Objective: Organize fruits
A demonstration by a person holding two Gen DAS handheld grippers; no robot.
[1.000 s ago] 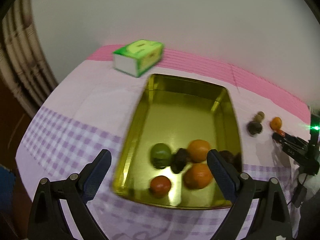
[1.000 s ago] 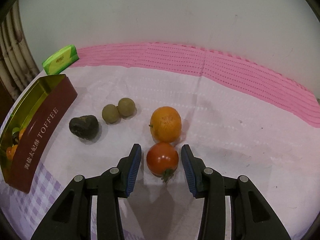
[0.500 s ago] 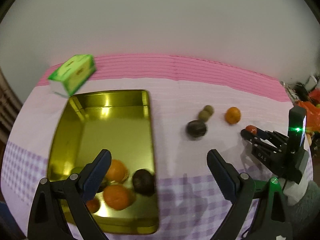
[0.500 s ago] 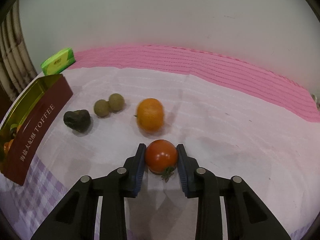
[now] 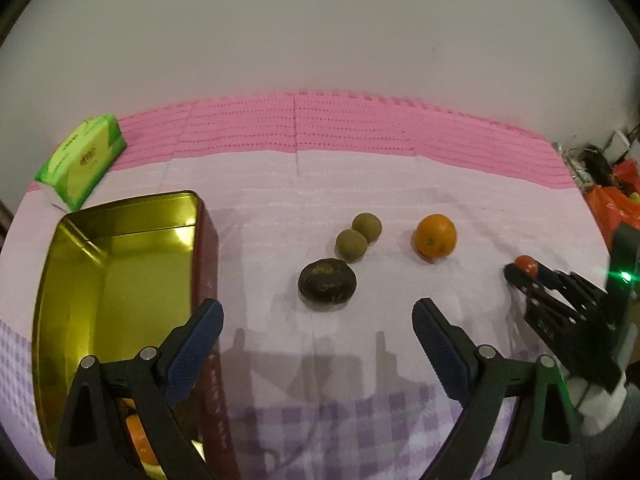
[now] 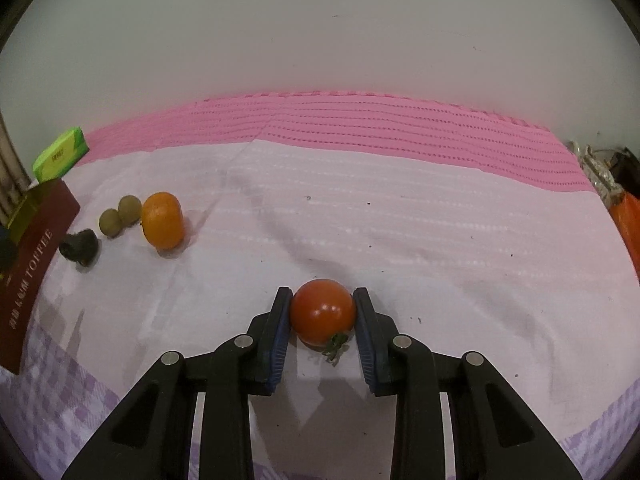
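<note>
1. The right gripper (image 6: 322,322) is clenched on a red tomato (image 6: 322,311), its blue-padded fingers (image 6: 280,334) pressing both sides of the fruit, green stem pointing down toward the camera. Whether the tomato touches the cloth or sits just above it cannot be told.
2. The left gripper (image 5: 318,326) is released, fingers (image 5: 194,344) spread wide with nothing between them, above the pale cloth covering the bench (image 5: 400,184).
3. Just beyond the left gripper's gap lies a dark, roundish fruit (image 5: 327,282) on the cloth. Two small olive-green fruits (image 5: 358,234) sit touching each other right behind it, and an orange (image 5: 435,236) rests to their right, apart from them.
4. On the left stands an open tin (image 5: 120,280) with a gold interior and dark red outer wall. At its near end, partly hidden by the left gripper's frame, an orange-coloured fruit (image 5: 138,438) shows inside.
5. Seen from the left wrist, the right gripper sits far right with the tomato at its tip.
6. Farthest back, a green tissue pack (image 5: 82,160) lies beyond the tin, at the cloth's pink striped edge.
</note>
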